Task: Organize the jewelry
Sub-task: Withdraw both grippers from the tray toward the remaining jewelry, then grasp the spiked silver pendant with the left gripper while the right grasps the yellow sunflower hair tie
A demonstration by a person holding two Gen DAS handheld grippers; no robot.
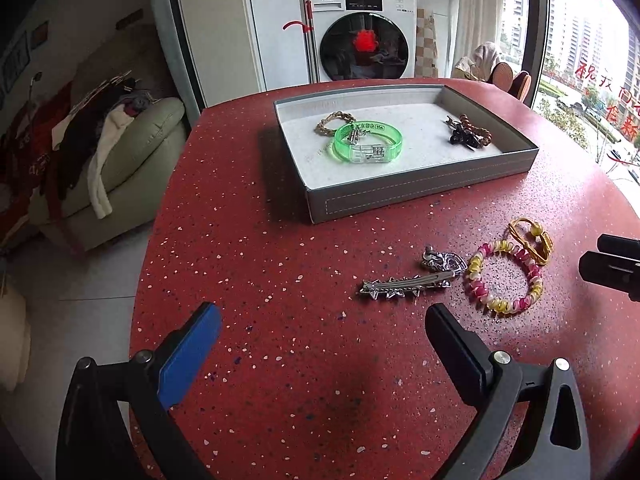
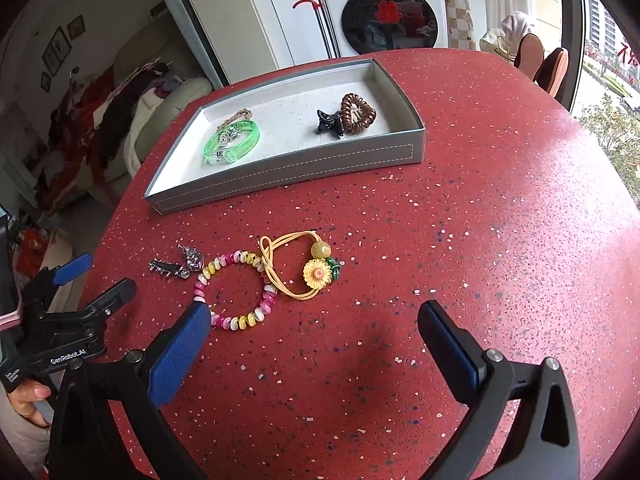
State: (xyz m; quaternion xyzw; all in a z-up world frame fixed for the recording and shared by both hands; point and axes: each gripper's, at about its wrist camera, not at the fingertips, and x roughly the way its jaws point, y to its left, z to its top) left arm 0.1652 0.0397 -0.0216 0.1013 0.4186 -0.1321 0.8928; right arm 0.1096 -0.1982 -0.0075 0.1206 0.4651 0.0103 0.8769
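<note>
A grey tray (image 1: 404, 194) (image 2: 280, 188) sits on the red speckled table. Inside lie a green bangle (image 1: 367, 140) (image 2: 231, 142), a braided rope bracelet (image 1: 334, 122), a black claw clip (image 1: 460, 136) (image 2: 330, 126) and a brown coil hair tie (image 1: 478, 130) (image 2: 358, 114). On the table in front lie a silver hair clip (image 1: 408, 282) (image 2: 170, 268), a pink-and-yellow bead bracelet (image 1: 504, 276) (image 2: 236, 290) and a yellow sunflower hair tie (image 1: 532, 240) (image 2: 302, 268). My left gripper (image 1: 324, 320) (image 2: 96, 276) is open, just short of the silver clip. My right gripper (image 2: 316, 320) is open and empty, near the bead bracelet.
The round table's edge (image 1: 160, 216) drops off to the left toward a sofa piled with clothes (image 1: 120, 148). A washing machine (image 1: 360, 32) stands behind the table. Chairs (image 2: 540, 60) stand at the far right by a window. A hand (image 2: 28, 398) holds the left gripper.
</note>
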